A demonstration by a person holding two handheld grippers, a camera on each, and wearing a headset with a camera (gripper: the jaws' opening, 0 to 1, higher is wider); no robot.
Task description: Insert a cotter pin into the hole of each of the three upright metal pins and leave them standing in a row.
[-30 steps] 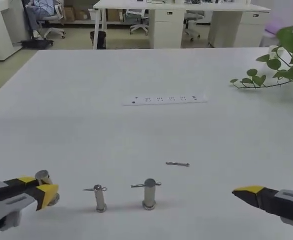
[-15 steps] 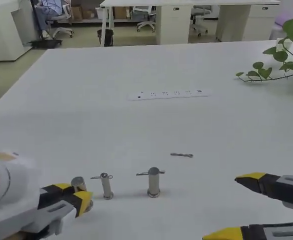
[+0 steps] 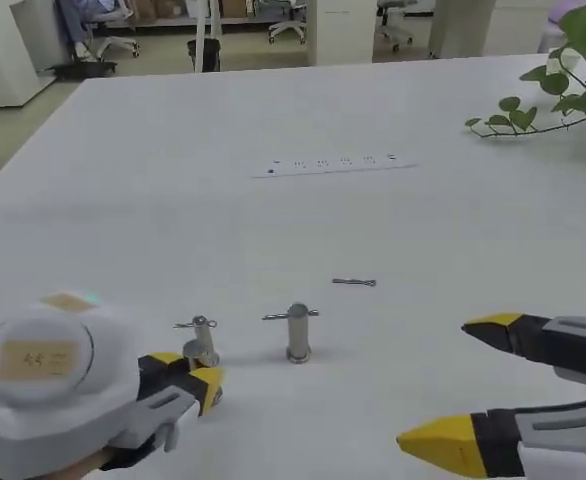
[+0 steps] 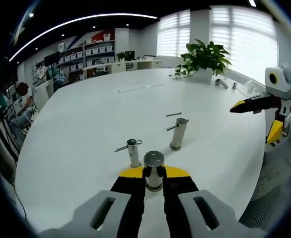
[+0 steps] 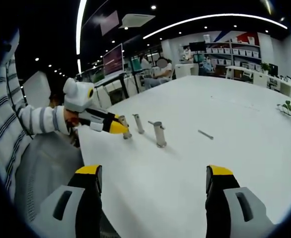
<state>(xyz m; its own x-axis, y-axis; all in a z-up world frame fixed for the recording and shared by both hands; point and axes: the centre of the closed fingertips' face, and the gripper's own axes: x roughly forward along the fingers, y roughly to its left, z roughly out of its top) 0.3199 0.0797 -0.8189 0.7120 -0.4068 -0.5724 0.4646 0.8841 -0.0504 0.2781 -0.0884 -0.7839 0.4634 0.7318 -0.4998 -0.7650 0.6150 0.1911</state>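
Cotter pin [image 3: 354, 283]: thin, light, likely slippery; loose on worktop [image 3: 173, 200]; wants pinching mid-length. Left fingers [image 4: 134, 184]: clamped on metal pin [image 4: 154, 168]. Right fingers [image 5: 89, 173]: wide.

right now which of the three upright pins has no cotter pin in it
The metal pin in the left claw; the middle pin and far pin each carry one.

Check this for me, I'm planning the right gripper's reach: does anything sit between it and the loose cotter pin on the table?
Nothing visible does. Bare table lies between the right gripper and the cotter pin; the nearest upright pin stands to the left of that path.
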